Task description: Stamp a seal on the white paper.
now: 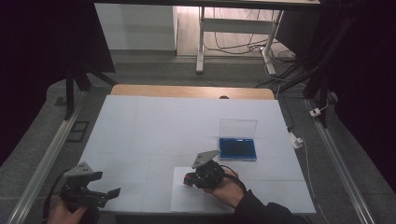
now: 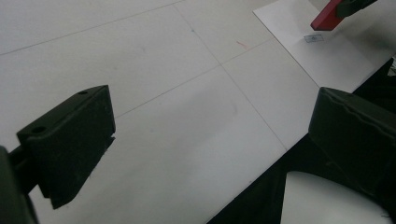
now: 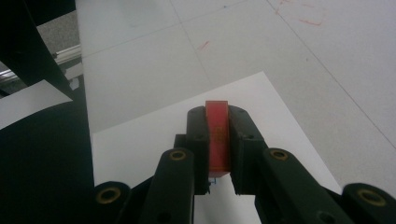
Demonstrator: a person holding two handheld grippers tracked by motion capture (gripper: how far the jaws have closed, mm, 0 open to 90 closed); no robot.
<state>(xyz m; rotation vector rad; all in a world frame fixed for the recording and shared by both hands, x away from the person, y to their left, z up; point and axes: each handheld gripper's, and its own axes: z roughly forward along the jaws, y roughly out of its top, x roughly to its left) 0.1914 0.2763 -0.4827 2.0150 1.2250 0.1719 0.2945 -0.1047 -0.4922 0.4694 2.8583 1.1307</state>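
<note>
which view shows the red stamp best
The right gripper view: the red stamp sits close up, clamped between the right gripper fingers above the paper. The left gripper view shows its far end small, at the top edge. In the high view it is a tiny red spot.

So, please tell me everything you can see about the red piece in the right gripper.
The red piece is a small flat block, like a stamp, plain red with faint marks on its narrow edge. The right gripper is shut on it, a black jaw pressing each broad face, and its end sticks out past the jaw tips. It is held tilted just above the white sheet near the table's front edge. In the left gripper view it hangs over a small printed mark; whether it touches the sheet is unclear.
</note>
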